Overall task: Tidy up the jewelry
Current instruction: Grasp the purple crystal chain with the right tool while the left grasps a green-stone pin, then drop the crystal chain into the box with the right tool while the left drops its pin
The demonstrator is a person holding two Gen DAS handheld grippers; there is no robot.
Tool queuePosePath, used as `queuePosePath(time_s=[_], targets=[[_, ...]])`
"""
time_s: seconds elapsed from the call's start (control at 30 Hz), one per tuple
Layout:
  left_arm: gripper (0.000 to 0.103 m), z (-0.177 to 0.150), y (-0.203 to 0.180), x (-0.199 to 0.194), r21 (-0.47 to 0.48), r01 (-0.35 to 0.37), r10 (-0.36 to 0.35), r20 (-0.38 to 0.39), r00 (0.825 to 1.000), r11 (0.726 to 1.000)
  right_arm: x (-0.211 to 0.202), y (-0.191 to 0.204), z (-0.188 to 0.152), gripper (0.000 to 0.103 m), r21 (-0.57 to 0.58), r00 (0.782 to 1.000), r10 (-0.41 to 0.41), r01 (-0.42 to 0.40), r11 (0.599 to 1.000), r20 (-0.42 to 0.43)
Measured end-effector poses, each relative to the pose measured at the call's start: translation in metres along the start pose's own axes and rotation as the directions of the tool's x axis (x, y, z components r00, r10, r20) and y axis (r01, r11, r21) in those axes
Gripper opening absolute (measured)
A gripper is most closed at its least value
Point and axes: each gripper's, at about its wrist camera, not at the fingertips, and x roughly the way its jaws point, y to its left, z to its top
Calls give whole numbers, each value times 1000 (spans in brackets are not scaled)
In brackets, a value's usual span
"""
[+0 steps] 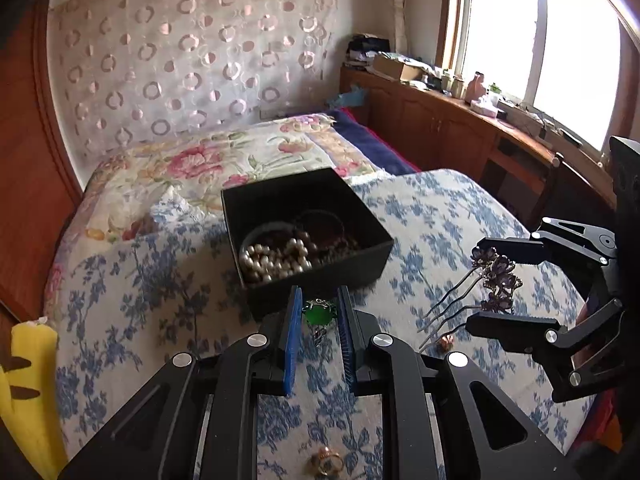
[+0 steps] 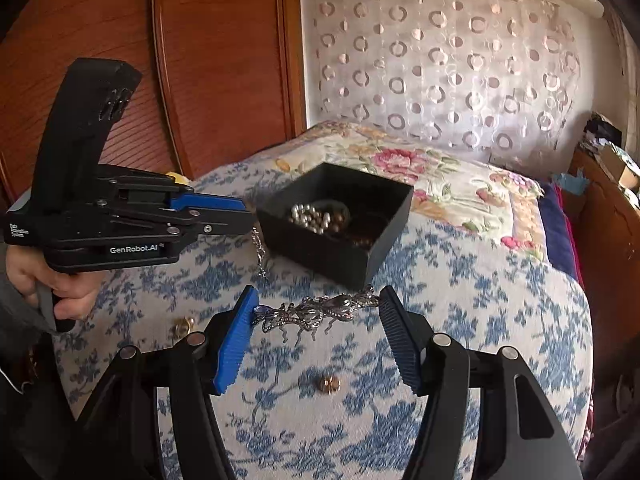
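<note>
A black open box [image 1: 308, 236] sat on the bed [image 1: 160, 280] just ahead of both tools, holding a string of pearls [image 1: 276, 260], dark bead strands and a dark bangle [image 1: 320, 220].

The left hand-held gripper [image 1: 320, 312] had its 2 blue pads nearly together, pinching a green-stone ring [image 1: 318, 312] just short of the box's near wall. The right hand-held gripper [image 2: 316, 308] stood about half open, its pads pressed on the 2 ends of a silver-and-purple hair comb [image 2: 316, 312], held crosswise in front of the box.

On the side of the left tool, seen from the right wrist, white lettering read "GenRobot.AI"; smaller print further back was too small to read fully. That view also showed a hand [image 2: 48, 280] on the left tool's grip and a chain dangling under its tip. Only the left wrist view showed the comb's prongs [image 1: 444, 312], and a gold ring [image 1: 326, 460] on the bedspread beneath the left tool. A small copper-coloured piece [image 2: 330, 382] lay on the bedspread below the comb.
</note>
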Motion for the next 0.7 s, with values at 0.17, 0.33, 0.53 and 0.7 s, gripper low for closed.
queuePosePath(time_s=[0.17, 0.33, 0.53, 0.7], targets=[[16, 13, 6, -1, -7, 0, 0, 19, 1000, 1000, 3, -4, 15, 64, -12, 1000, 3, -3, 1000, 19], [16, 25, 13, -2, -16, -4, 4, 46, 999, 1000, 2, -11, 40, 64, -28, 998, -1, 3, 1000, 67], [16, 38, 26, -3, -40, -23, 26, 75, 997, 999, 7, -19, 73, 64, -46, 993, -5, 10, 999, 118], [16, 43, 37, -4, -63, -37, 42, 86, 995, 997, 25, -20, 87, 64, -72, 994, -40, 47, 996, 106]])
